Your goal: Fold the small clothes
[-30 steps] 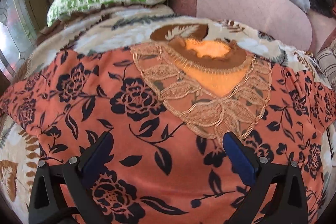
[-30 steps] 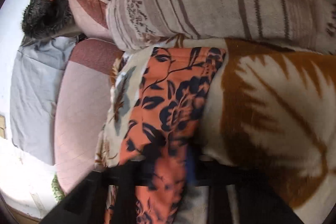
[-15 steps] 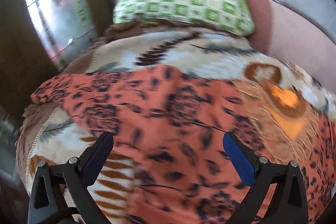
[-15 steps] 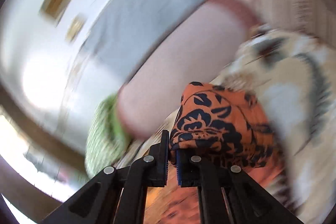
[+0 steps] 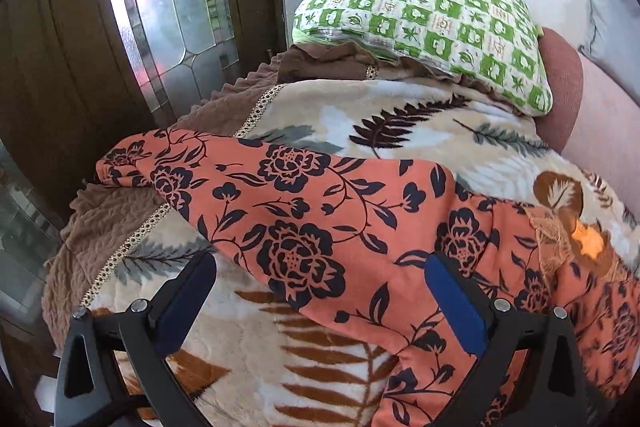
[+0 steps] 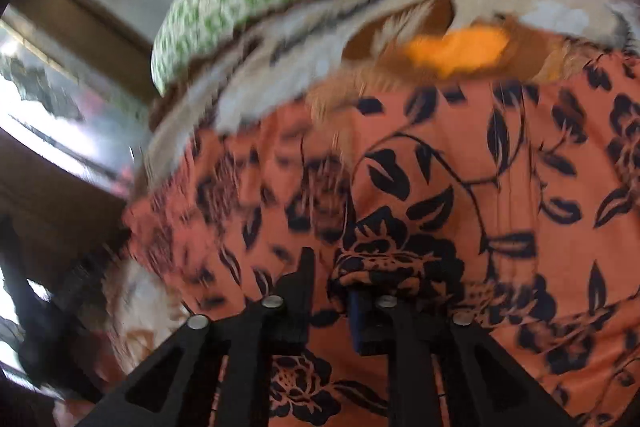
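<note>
- Left wrist view: orange floral garment spread on leaf-print blanket, one sleeve trailing toward the brown quilted edge; green checked pillow behind.
- Left gripper jaws wide apart above the cloth, holding nothing.
- Right wrist view, blurred: right gripper jaws have just been opening, a narrow gap; bunched sleeve end lies against the right finger, not pinched.

No readable text, label, brand, number or sign appears on anything in either view.
</note>
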Demonstrator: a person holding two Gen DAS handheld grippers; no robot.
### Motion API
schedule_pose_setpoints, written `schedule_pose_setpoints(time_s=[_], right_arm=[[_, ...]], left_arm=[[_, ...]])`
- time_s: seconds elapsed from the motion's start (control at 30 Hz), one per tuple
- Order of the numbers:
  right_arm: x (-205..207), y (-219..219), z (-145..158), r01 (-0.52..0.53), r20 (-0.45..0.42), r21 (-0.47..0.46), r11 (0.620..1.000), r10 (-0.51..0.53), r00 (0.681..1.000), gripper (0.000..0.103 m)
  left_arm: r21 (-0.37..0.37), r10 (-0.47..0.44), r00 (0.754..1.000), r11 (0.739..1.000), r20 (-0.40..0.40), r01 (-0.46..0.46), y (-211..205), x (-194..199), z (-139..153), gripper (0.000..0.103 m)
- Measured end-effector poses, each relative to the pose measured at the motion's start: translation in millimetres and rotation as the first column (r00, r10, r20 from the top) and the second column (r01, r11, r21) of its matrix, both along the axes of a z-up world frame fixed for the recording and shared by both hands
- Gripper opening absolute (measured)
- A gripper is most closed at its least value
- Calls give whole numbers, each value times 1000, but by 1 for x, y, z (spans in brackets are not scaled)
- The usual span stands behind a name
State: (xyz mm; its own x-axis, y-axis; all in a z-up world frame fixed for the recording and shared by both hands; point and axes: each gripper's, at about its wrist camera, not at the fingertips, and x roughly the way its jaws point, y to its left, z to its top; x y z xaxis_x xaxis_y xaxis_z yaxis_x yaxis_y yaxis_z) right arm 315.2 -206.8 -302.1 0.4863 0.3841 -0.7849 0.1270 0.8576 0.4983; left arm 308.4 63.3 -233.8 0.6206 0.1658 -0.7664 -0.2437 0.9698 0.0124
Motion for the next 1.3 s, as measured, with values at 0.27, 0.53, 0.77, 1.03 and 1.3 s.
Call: schedule_pose_setpoints(time_s=[0.27, 0.53, 0.77, 1.03, 1.3], right_arm=[[-52, -30, 13, -93, 122, 87, 992, 82, 989, 88], [-114, -156, 27, 259, 200, 81, 963, -270, 942, 53], [-131, -245, -15, 445, 45, 210, 871, -463, 885, 39], [-130, -262, -52, 475, -56, 351, 807, -488, 871, 37], [-119, -256, -51, 478, -77, 369, 797, -486, 870, 37]], left_arm=[[-21, -125, 992, 992, 6, 125, -28, -3, 3, 103], [-32, -438, 899, 898, 12, 438, -117, -22, -2, 103], [140, -597, 800, 788, -63, 599, -207, -39, -33, 103], [216, -536, 833, 805, -135, 553, -237, -20, -69, 103], [108, -287, 955, 950, -71, 293, -164, 6, -43, 72]])
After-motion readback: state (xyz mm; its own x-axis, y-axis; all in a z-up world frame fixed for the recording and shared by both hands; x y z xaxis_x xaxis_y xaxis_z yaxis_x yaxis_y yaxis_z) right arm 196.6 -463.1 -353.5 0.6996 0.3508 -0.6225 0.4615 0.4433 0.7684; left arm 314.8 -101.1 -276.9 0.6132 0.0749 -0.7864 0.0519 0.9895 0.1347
